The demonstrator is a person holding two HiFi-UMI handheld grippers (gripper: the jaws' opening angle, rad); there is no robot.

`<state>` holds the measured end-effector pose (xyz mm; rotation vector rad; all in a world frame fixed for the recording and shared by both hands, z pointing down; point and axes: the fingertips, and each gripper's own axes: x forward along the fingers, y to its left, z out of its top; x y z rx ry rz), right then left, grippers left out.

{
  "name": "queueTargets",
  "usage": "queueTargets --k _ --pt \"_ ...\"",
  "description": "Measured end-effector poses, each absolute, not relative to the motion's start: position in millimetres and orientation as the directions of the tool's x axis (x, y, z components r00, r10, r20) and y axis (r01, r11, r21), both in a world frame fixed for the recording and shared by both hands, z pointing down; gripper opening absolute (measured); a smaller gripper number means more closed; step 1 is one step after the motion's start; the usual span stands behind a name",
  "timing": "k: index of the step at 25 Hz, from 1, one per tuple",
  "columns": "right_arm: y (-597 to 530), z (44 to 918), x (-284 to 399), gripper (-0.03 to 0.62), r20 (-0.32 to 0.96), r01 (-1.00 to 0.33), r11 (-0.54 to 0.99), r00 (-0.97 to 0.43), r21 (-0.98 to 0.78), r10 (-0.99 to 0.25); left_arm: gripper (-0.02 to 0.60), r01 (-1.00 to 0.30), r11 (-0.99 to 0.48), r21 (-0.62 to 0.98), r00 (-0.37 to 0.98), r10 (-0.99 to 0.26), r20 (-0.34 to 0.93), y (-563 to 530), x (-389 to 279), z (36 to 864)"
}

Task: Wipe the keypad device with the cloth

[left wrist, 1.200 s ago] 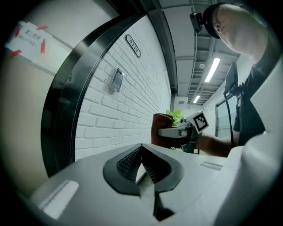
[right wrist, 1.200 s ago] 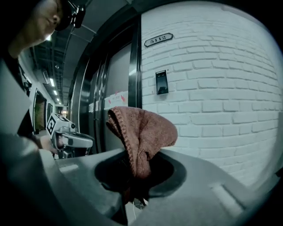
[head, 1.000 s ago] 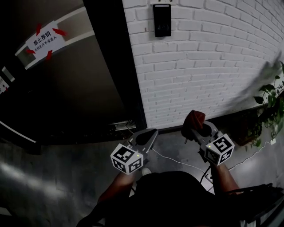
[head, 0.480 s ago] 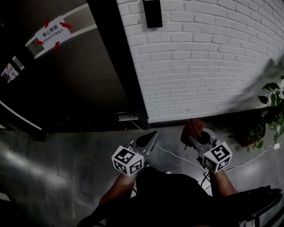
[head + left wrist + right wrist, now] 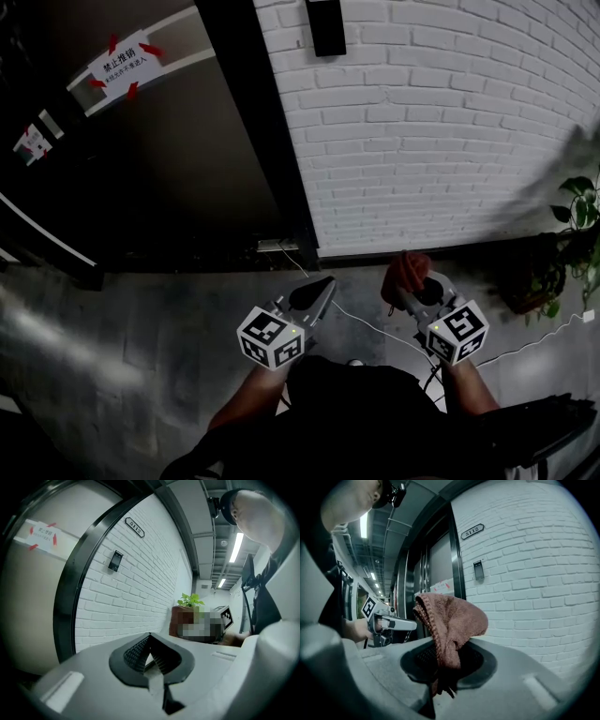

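A black keypad device [image 5: 325, 26] hangs high on the white brick wall [image 5: 450, 122], far above both grippers; the same keypad device [image 5: 115, 560] [image 5: 478, 570] shows small in both gripper views. My right gripper [image 5: 410, 281] is shut on a reddish-brown cloth [image 5: 407, 269], which bunches up over its jaws as a soft fold of cloth [image 5: 451, 620]. My left gripper [image 5: 317, 292] is held low beside it, jaws shut with nothing between them, seen as the left gripper [image 5: 150, 654] in its own view.
A dark door [image 5: 159, 159] with a red-and-white notice [image 5: 125, 64] stands left of a black frame [image 5: 262, 131]. A potted plant [image 5: 581, 234] sits at the right by the wall. A white cable [image 5: 375, 333] runs across the grey floor [image 5: 112, 356].
The head view has tipped down and shifted, so the keypad now sits at the top edge. Both grippers stay low in front of the person, the cloth still held.
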<state>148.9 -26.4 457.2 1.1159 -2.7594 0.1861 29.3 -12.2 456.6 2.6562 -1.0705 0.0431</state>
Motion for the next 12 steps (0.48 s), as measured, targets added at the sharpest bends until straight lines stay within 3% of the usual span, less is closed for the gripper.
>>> queueTargets --k 12 --pt "-17.0 456.8 153.3 0.066 0.183 -0.703 0.709 -0.705 -0.052 -0.686 0.017 -0.695 -0.682 0.226 0.717 -0.683 0.142 -5.9 28.5 456.5"
